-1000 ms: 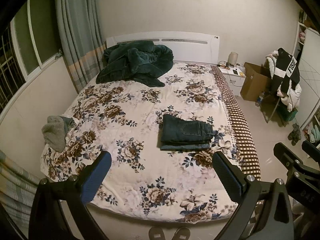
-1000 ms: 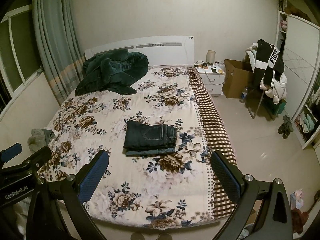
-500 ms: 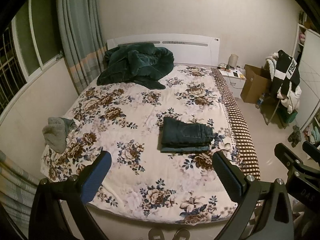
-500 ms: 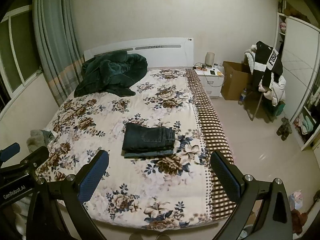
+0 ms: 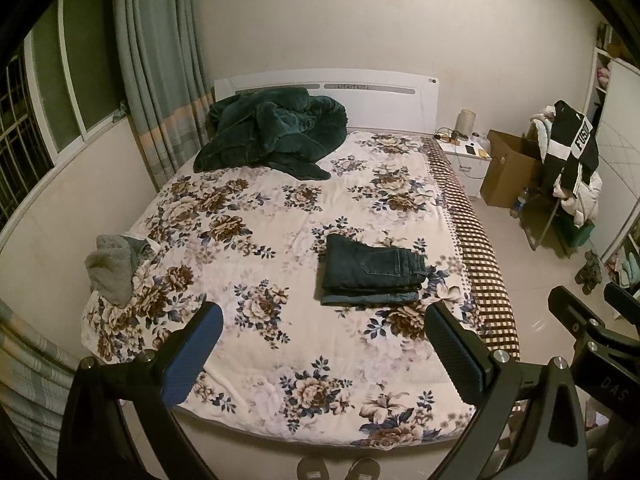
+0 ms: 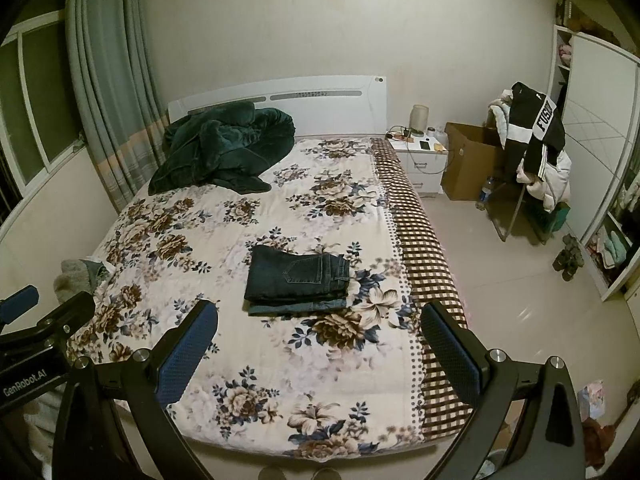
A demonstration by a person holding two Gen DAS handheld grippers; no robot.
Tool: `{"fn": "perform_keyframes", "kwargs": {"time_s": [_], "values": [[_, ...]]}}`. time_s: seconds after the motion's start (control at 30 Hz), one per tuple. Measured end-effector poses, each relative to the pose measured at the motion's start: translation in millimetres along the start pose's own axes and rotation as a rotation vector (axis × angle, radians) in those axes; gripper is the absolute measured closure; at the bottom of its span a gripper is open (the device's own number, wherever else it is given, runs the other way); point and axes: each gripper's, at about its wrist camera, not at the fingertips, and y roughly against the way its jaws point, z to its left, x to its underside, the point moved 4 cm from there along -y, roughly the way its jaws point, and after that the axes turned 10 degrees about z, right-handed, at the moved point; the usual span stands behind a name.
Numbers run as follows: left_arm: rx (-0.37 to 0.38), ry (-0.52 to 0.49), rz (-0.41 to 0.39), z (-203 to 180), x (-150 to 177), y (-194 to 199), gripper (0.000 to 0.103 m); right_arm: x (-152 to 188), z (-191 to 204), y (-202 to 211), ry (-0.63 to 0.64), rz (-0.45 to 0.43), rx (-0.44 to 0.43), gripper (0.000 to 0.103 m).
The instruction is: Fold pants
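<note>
Right wrist view: folded pants (image 6: 298,280) lie ahead of the right gripper (image 6: 316,334), whose jaws are spread wide and empty. Left gripper (image 5: 324,334) likewise. Denim likely heavy yet limp; grasp stacked edges.

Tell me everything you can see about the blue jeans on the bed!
The dark blue denim jeans are folded into a neat, flat, roughly rectangular stack of layers. A stitched back pocket faces up on top, with the waistband toward the right, and a paler blue layer peeks out along the near edge. They lie on the cream floral bedspread, right of its middle, near the brown checked border. Only the bedspread touches them; both hand-held grippers are held apart from them, open and empty.
</note>
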Motion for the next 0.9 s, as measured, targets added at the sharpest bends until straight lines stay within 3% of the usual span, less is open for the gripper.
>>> {"fn": "perform_keyframes", "kwargs": {"time_s": [0.9], "values": [[-0.001,0.0,-0.003,-0.4,1.9,2.4,0.0,4.3,0.9,3.1,-0.007,-0.005,-0.001,0.0]]}}
